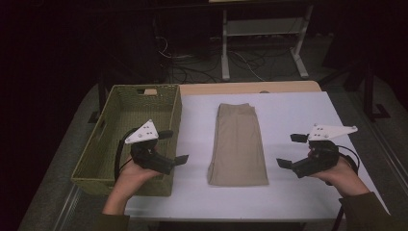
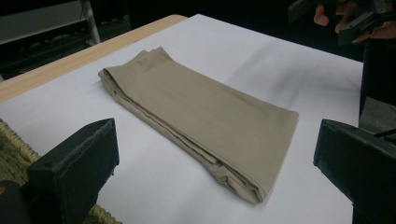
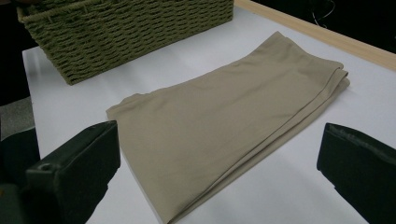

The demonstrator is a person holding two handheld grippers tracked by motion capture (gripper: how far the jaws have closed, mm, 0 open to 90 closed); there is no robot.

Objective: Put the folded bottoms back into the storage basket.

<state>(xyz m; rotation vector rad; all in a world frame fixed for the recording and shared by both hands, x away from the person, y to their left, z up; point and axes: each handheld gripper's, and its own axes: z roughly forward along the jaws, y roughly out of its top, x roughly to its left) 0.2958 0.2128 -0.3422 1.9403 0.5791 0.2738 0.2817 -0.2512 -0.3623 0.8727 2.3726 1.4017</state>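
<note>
You're poised to pick up the folded khaki garment (image 1: 237,144) lying mid-counter (image 1: 298,110) beside the basket (image 1: 126,115); left hand-held gripper (image 1: 174,147) and right hand-held gripper (image 1: 291,150) gape empty, so close in on its edges.

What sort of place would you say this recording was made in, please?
Probably a lab or workshop set up for recording: a white-covered table with folded khaki trousers and a woven basket, with loose cables on the dark floor behind.

Dim light from above leaves the surroundings black, the white table (image 1: 288,115) softly lit, with faint shadows and mild blur.
</note>
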